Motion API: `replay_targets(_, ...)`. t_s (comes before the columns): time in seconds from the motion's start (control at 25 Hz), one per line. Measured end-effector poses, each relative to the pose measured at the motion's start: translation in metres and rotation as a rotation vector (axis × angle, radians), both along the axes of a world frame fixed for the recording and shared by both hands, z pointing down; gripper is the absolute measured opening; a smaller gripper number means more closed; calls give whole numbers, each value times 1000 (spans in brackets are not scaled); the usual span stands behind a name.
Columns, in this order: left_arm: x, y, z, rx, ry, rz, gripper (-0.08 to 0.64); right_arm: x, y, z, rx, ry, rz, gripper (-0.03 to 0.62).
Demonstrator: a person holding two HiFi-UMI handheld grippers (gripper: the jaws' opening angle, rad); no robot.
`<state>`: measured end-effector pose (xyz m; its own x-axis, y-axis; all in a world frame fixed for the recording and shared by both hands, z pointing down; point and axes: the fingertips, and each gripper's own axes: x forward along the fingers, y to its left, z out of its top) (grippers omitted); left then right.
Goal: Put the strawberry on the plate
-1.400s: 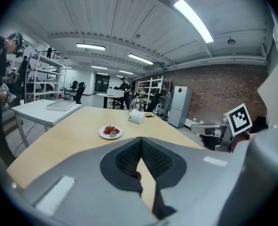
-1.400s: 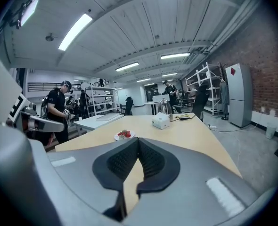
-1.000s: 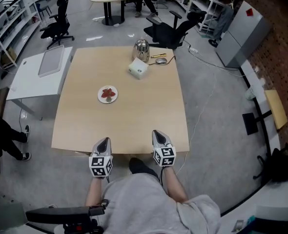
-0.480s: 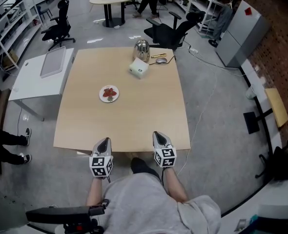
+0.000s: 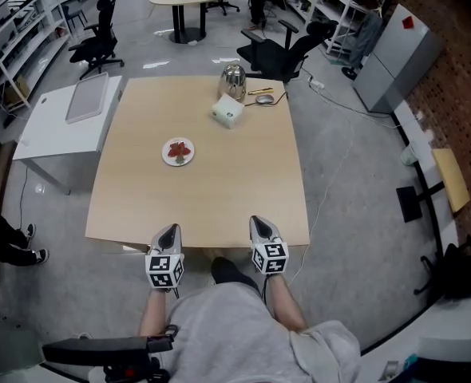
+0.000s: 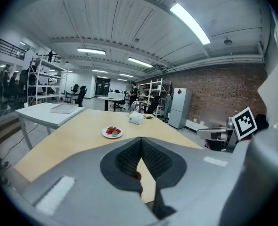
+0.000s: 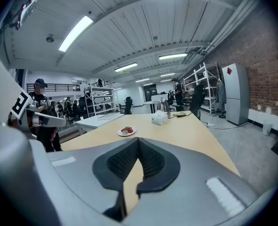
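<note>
A small white plate (image 5: 177,152) sits left of the middle of the wooden table (image 5: 219,198), and red strawberry pieces (image 5: 180,148) lie on it. The same plate (image 6: 112,133) (image 7: 126,132) shows far ahead in both gripper views. My left gripper (image 5: 168,234) and right gripper (image 5: 259,223) hover side by side at the table's near edge, well short of the plate. Both are shut with nothing between the jaws.
At the table's far side stand a white box (image 5: 227,113), a metal kettle (image 5: 232,79), and a cable with small items (image 5: 261,96). A white side table with a tray (image 5: 64,122) stands to the left. Office chairs and shelves stand beyond.
Both grippers stay where they were. A person at the left edge has shifted, and people in the far background have moved.
</note>
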<state>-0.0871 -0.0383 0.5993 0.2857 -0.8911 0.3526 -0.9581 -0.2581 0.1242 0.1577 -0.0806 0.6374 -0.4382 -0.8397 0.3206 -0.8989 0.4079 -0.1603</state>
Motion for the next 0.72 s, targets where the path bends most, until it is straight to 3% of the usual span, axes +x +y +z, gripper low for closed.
replay_targets(0.72, -6, -6, 1, -7, -2, -3, 18, -6, -4, 4, -12, -2, 1, 6)
